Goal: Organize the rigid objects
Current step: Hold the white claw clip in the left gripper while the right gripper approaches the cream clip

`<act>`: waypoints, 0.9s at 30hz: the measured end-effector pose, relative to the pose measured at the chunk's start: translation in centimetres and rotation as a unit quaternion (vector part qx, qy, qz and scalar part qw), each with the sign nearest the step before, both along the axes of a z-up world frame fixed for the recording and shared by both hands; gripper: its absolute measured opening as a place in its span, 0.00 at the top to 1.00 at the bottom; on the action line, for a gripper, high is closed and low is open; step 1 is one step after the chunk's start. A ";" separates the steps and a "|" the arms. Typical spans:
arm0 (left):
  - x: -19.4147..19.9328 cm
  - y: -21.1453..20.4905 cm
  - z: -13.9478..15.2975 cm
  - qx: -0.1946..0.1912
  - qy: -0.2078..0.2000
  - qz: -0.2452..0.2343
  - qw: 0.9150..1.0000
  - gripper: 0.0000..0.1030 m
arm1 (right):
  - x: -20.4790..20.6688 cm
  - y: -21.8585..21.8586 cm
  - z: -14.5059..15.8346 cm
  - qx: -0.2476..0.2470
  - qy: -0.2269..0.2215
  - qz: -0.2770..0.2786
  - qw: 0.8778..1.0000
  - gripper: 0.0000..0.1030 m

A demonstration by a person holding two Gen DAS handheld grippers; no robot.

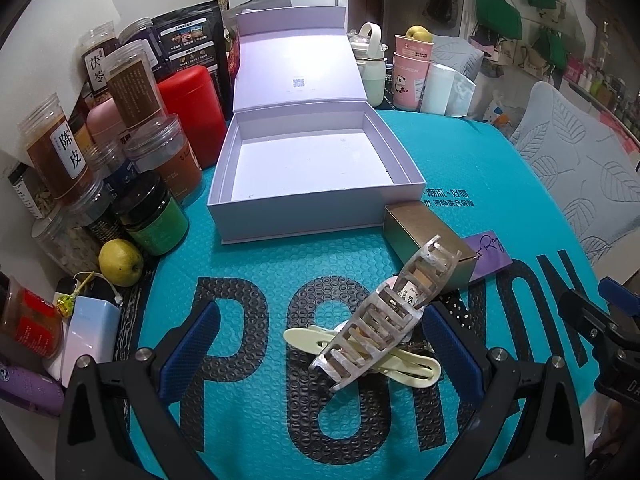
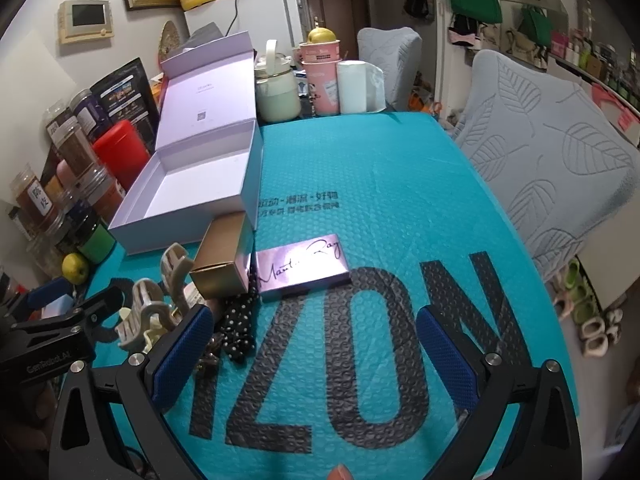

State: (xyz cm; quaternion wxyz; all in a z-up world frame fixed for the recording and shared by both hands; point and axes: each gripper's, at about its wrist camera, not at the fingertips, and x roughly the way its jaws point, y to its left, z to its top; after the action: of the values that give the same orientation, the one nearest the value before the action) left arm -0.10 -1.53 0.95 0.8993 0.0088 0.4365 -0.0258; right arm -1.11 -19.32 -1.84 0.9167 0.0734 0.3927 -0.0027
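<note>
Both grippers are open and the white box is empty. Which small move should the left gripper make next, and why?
Probably ease the left gripper forward and close on the pearly claw clip. The clip lies between its open fingers, atop the cream clip, and the open white box holds nothing.

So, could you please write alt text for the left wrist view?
The open left hand-held gripper hovers over a marbled hair claw lying across a cream hair clip on a teal mat. Behind them stand an empty lilac box with its lid up and a gold carton.
</note>
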 end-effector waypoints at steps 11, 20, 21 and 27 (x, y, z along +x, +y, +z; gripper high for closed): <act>-0.3 -0.4 0.1 -0.001 -0.003 -0.001 1.000 0.00 | -0.2 -0.1 0.0 0.001 -0.004 -0.001 1.000 0.00; -0.5 -0.4 0.2 -0.003 -0.004 -0.005 1.000 0.00 | -0.3 -0.1 0.1 0.003 -0.006 -0.003 1.000 0.00; -0.5 -0.5 0.2 -0.004 -0.004 -0.005 1.000 0.00 | -0.4 -0.1 0.1 0.003 -0.006 -0.004 1.000 0.00; -0.8 -0.5 -0.3 -0.011 0.003 -0.010 1.000 0.00 | -0.7 -0.1 -0.1 0.002 -0.006 -0.002 1.000 0.00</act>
State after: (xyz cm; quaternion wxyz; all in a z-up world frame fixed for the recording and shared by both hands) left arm -0.88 -2.02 0.69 0.8977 0.0030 0.4389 -0.0402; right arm -1.78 -19.43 -1.93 0.9188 0.0765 0.3873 -0.0036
